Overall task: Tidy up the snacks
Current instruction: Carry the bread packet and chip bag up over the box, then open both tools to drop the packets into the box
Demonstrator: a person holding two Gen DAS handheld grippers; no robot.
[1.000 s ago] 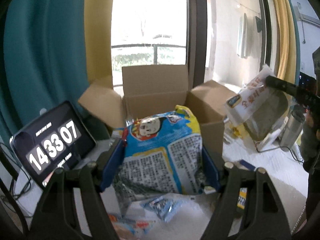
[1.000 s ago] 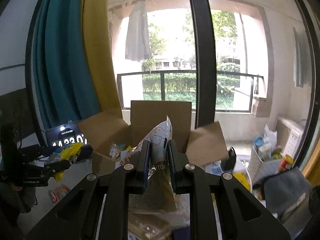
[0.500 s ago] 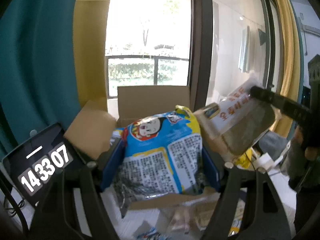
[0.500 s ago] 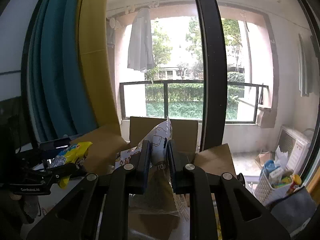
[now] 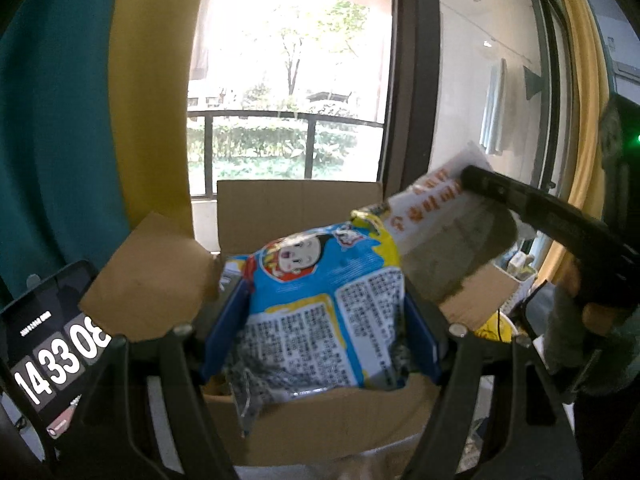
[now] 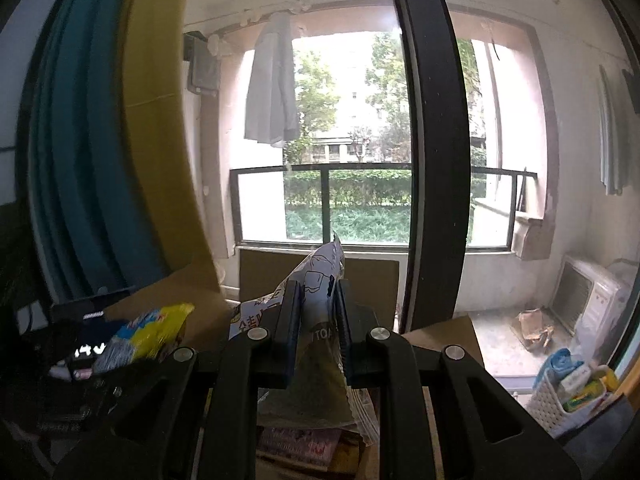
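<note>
Left wrist cam: the left gripper (image 5: 320,332) is clamped on a puffy blue snack bag (image 5: 320,312) with a cartoon face and a yellow trim, pads pressing both sides. The bag hangs right over the open cardboard box (image 5: 320,420), whose 4 flaps are folded out. Coming in from the right is the right gripper (image 5: 476,178), pinching a white packet (image 5: 444,224) with orange lettering and a dark greenish see-through part, above the box's right flap. A tablet clock (image 5: 52,352) sits off to the left reading 14 33 08.

Right wrist cam: the right gripper (image 6: 318,312) has its jaws squeezed tight on that white packet (image 6: 320,280), the top edge poking up between the fingers. The cardboard box (image 6: 320,276) is just ahead and below, with other packets inside. On the left you can see the blue snack bag (image 6: 148,332), a bit blurred. A white basket (image 6: 560,396) of stuff sits at bottom right.
</note>
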